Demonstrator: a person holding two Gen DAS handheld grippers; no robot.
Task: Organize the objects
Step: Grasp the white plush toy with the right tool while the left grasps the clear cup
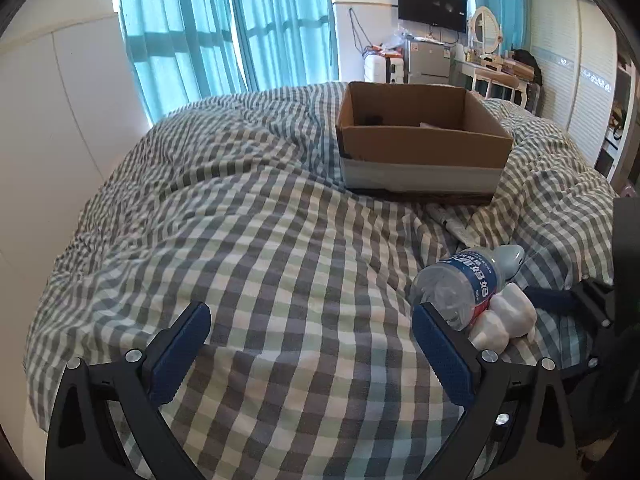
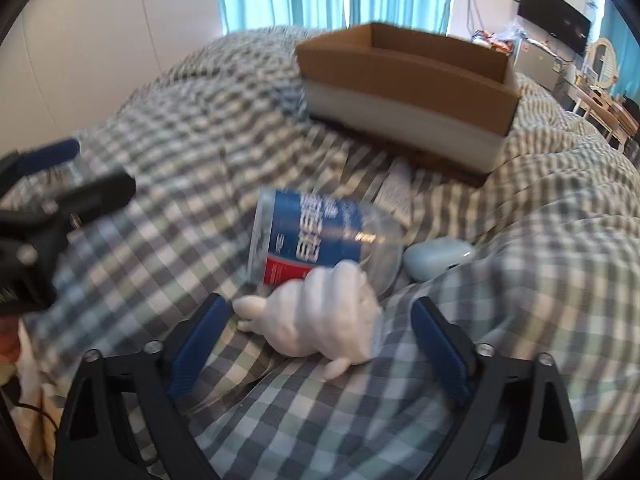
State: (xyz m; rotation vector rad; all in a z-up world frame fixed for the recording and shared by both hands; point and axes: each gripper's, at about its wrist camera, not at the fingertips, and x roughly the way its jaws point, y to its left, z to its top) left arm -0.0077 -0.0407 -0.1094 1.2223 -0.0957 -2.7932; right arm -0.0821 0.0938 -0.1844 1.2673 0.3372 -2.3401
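An open cardboard box (image 1: 424, 140) stands on the checked bed cover; it also shows in the right wrist view (image 2: 404, 76). A clear plastic bottle with a blue and red label (image 1: 460, 286) (image 2: 320, 236) lies on the cover. A white tooth-shaped model (image 1: 502, 320) (image 2: 324, 320) lies against the bottle. A pale blue case (image 2: 438, 258) (image 1: 510, 260) lies beyond them. My left gripper (image 1: 310, 318) is open and empty, left of the bottle. My right gripper (image 2: 320, 316) is open, its fingers on either side of the tooth model, not touching it.
A white leaflet (image 2: 396, 190) lies in front of the box. The bed cover (image 1: 260, 240) is rumpled, with folds around the objects. A white wall is at the left, teal curtains behind, and a dresser, fridge and television stand at the far right.
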